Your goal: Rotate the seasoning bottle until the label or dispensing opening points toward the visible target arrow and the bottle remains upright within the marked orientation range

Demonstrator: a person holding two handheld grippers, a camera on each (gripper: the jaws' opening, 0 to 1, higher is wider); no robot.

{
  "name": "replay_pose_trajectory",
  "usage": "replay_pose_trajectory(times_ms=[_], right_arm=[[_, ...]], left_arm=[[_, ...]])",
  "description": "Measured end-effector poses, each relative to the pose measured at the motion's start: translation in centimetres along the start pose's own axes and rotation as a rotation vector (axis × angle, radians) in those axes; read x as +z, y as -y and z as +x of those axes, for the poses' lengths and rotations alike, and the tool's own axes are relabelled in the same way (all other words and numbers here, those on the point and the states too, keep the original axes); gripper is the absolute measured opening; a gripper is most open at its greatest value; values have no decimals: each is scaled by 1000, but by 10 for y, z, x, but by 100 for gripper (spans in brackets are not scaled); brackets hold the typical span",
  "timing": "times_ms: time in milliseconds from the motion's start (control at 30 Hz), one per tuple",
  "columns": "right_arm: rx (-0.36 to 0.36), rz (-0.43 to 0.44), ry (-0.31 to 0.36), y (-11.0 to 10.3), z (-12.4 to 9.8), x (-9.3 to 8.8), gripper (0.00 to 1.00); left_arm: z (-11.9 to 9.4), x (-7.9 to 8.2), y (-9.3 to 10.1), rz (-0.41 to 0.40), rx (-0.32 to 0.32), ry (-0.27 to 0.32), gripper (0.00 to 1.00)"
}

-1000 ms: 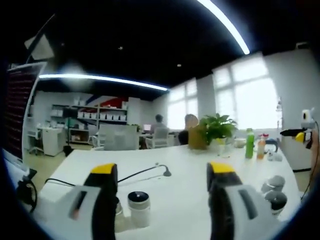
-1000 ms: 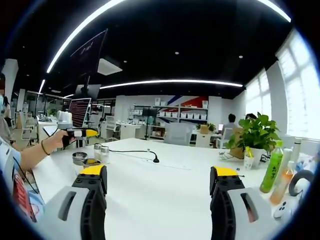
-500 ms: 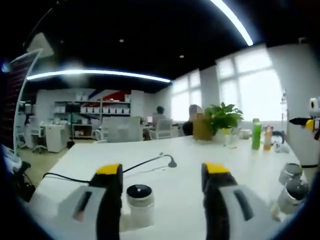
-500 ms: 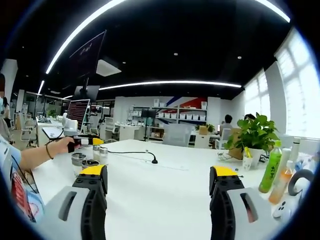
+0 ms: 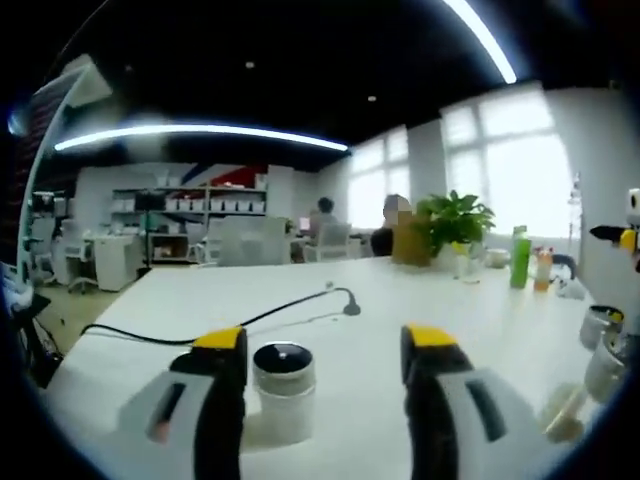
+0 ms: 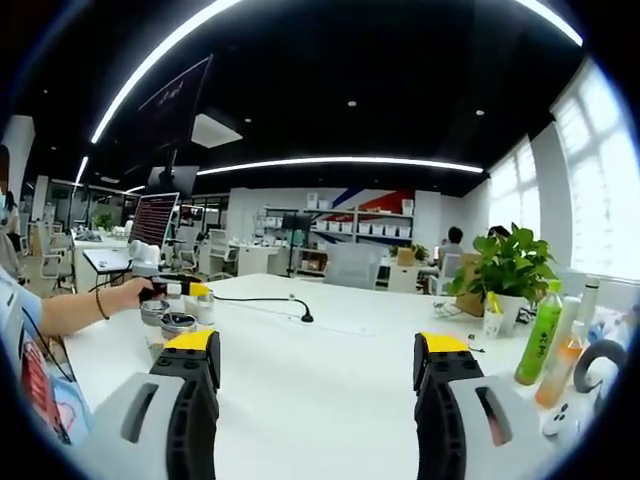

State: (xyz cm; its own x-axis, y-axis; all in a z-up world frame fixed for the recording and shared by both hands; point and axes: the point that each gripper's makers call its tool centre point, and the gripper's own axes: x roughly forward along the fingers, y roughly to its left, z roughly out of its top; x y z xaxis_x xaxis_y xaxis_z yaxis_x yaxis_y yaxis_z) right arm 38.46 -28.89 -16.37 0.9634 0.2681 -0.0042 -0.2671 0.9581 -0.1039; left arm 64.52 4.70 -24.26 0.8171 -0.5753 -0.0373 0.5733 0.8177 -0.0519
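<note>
Yellow-tipped grey jaws of the left gripper (image 5: 318, 345) stand wide apart in the left gripper view, closed on nothing. Just ahead of them, nearer the left jaw, a squat white seasoning bottle with a dark round cap (image 5: 284, 390) stands upright on the broad white table (image 5: 450, 310). It sits in front of the gap and is not between the jaws. A thin black cable with a small plug end (image 5: 300, 312) trails across the table beyond it. At the right edge two more round-capped jars (image 5: 604, 345) stand close together, and farther back a leafy green potted plant (image 5: 455, 228) and a tall green drink bottle (image 5: 519, 258) rest on the far side of the table.

In the right gripper view, the right gripper (image 6: 315, 350) hangs over bare table (image 6: 330, 370), jaws likewise spread and empty. At far left a person's hand (image 6: 133, 293) holds the other gripper beside a cluster of small jars (image 6: 178, 318). The plant (image 6: 510, 265) and green bottle (image 6: 541, 340) show to the right.

No target arrow or marked range is visible in either view, and the bottle's label cannot be made out. Judging from this, the task is at its start: the bottle is approached but not grasped, so gripping, turning and checking its heading all remain.
</note>
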Motion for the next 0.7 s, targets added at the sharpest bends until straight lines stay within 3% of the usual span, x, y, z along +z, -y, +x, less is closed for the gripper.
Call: replay_pose_trajectory(times_ms=[533,600,700], right_arm=[[-1,-8,8,-1,0,2,82],[17,2,22,-5,0,4,81],[42,-11,32,-13,-1,8,80]], left_arm=[[6,-19,2,26,72,-46,58],[7,-16,2,13,86,-10,58],[10,-20,1,53,117,-12,56]])
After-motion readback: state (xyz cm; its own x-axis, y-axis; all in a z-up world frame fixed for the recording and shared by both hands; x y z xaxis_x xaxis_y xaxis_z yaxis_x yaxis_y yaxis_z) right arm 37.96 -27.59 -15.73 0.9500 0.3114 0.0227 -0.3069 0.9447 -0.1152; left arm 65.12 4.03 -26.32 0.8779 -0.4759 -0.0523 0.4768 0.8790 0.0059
